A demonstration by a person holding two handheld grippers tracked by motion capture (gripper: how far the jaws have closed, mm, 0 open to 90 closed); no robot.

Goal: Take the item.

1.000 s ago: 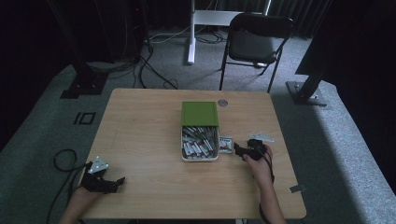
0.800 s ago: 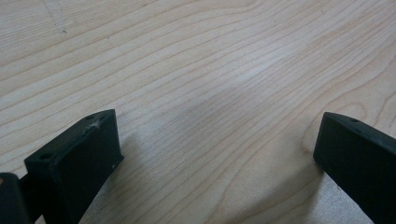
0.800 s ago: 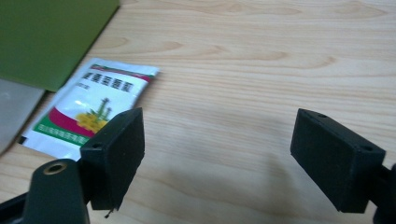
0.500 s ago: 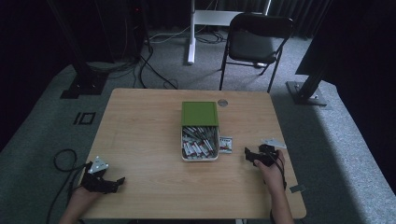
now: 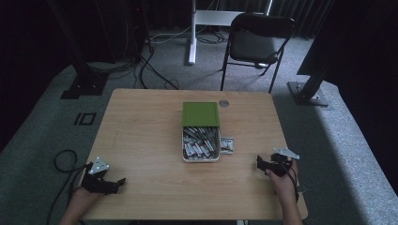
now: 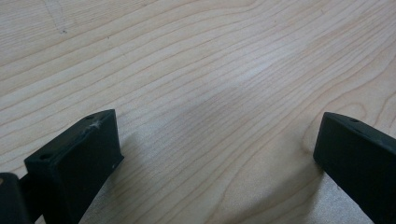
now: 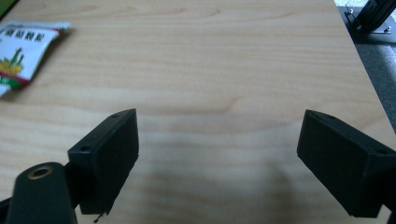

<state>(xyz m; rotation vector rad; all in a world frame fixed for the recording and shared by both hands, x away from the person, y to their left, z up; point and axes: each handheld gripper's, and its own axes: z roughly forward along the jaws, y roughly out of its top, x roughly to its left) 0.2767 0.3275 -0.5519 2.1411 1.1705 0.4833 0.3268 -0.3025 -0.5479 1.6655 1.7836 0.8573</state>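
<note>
A white box (image 5: 201, 157) with several small packets inside sits at the middle of the wooden table (image 5: 141, 136), its green lid (image 5: 201, 114) resting over its far end. One loose packet (image 5: 227, 145) (image 7: 18, 51) lies on the wood just right of the box. My right gripper (image 5: 261, 164) (image 7: 219, 154) is near the table's front right corner, open, nothing between its jaws. My left gripper (image 5: 117, 183) (image 6: 215, 154) rests at the front left corner, open over bare wood.
A small round disc (image 5: 224, 102) lies near the table's far edge. A black folding chair (image 5: 256, 44) stands beyond the table. Black stand bases (image 5: 307, 93) sit on the grey carpet at the right and left. A cable (image 5: 63, 161) loops on the floor at the left.
My right gripper has drawn back from beside the box and loose packet toward the front right corner. The left gripper has stayed put.
</note>
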